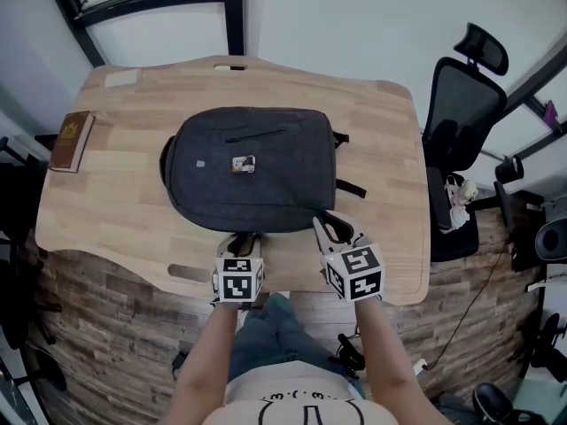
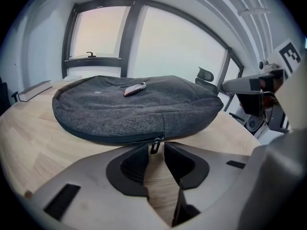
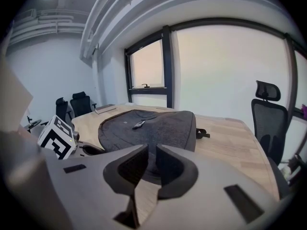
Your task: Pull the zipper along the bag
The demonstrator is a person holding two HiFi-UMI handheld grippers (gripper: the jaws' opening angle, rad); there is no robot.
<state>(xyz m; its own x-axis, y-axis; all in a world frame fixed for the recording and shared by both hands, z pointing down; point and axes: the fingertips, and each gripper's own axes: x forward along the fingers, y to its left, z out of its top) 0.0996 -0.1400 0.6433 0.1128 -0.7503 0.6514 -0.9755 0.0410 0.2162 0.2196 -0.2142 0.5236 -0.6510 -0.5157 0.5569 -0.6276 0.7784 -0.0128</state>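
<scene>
A dark grey bag lies flat on the wooden table, its zipper running along the near edge. In the left gripper view the black zipper pull hangs from that edge of the bag, right at my left gripper's tips. It sits in a narrow gap and the pads do not press on it. My left gripper is at the bag's near edge. My right gripper is at the near right corner. Its jaws stand slightly apart, with the bag's edge just past them.
A small pink and silver tag lies on top of the bag. A brown book rests at the table's left end. Black straps trail off the bag's right side. An office chair stands to the right of the table.
</scene>
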